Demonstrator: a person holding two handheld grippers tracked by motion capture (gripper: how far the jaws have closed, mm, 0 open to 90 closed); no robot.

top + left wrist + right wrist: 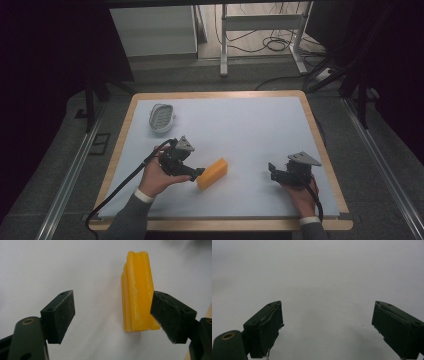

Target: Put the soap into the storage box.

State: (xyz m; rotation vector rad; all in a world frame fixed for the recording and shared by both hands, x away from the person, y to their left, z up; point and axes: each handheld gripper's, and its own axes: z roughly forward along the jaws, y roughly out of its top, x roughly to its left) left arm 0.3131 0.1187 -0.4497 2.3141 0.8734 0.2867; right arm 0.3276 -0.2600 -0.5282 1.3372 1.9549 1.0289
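Along the bottom edge of the high view, two sleeved forearms come up onto the white table (pixel 240 125). At lower left of centre, the left gripper (pixel 196 173) is held with its jaws pointing right, and its tips are at the near end of the yellow block (pixel 212 173). From the left gripper view, the left gripper (pixel 112 317) has its jaws spread wide, and the yellow block (pixel 138 292) lies on the table in the right part of the gap, with its lower right corner touching or just beside the right jaw. At lower right of the high view, the right gripper (pixel 272 170) is held above bare table, well apart from the block. Seen in the right gripper view, the right gripper (pixel 327 326) also stands wide open with nothing between its jaws. Farther up, toward the upper left of the table, an oval grey soap dish (pixel 161 118) sits alone.
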